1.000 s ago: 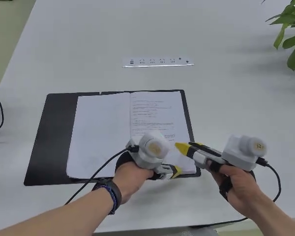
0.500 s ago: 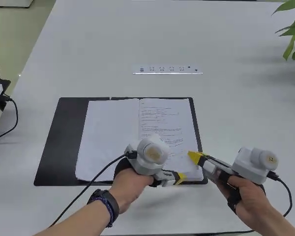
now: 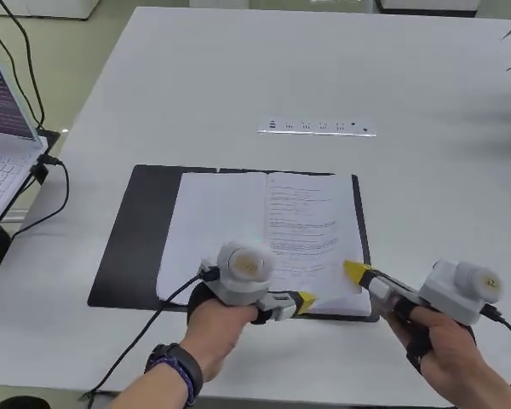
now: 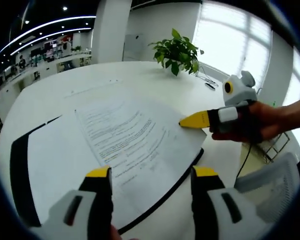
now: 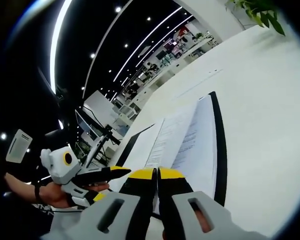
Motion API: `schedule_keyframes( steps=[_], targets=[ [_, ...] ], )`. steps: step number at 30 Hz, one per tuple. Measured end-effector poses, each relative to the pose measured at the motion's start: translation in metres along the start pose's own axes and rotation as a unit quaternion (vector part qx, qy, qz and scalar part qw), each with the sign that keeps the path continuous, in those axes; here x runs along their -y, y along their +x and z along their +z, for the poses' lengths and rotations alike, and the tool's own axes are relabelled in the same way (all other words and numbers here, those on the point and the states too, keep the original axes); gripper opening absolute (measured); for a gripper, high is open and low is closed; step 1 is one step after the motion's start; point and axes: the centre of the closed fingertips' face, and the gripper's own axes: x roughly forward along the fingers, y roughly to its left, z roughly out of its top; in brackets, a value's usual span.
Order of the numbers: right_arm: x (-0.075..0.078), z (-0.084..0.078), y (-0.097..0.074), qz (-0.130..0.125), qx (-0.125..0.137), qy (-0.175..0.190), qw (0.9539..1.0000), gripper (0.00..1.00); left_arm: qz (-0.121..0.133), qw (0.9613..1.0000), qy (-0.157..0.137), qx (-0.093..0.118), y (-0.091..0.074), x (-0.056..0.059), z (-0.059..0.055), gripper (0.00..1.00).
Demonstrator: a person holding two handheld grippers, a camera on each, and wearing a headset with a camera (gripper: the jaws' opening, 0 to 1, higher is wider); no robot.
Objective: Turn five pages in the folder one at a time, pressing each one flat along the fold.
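Left gripper (image 4: 152,172) jaws spread, low over folder (image 3: 123,247) near edge, right gripper (image 3: 355,271) pinched closed, tip seemingly touching page (image 3: 311,230) edge

Matt paper pages (image 3: 213,223), black folder (image 3: 139,232) perhaps plastic, smooth matt table (image 3: 238,68)

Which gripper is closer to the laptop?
Left. The left gripper sits at the folder's near edge, well right of the laptop; the right gripper is farther right, by the folder's near right corner.
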Motion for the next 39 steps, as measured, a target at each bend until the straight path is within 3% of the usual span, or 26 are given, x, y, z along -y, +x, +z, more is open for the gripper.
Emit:
schedule_keyframes(
  steps=[2, 4, 9, 26, 39],
  targets=[
    [-0.003, 0.001, 0.002, 0.002, 0.003, 0.002, 1.0000, 0.00, 0.007, 0.9999, 0.004, -0.006, -0.005, -0.005, -0.005, 0.63],
    [-0.008, 0.002, 0.004, 0.004, 0.005, 0.000, 1.0000, 0.00, 0.015, 0.9998, -0.014, 0.005, -0.015, -0.010, -0.005, 0.64],
    [-0.018, 0.003, 0.010, 0.010, 0.005, -0.005, 0.9999, 0.00, 0.036, 0.9991, -0.021, 0.012, -0.033, -0.027, -0.008, 0.63],
    [-0.050, 0.001, 0.038, 0.036, -0.011, -0.022, 0.9990, 0.00, 0.068, 0.9971, -0.020, 0.028, -0.071, -0.056, -0.013, 0.64],
    [-0.076, -0.004, 0.066, 0.056, -0.022, -0.018, 0.9980, 0.00, 0.102, 0.9934, -0.023, 0.045, -0.104, -0.088, -0.018, 0.64]
  ],
)
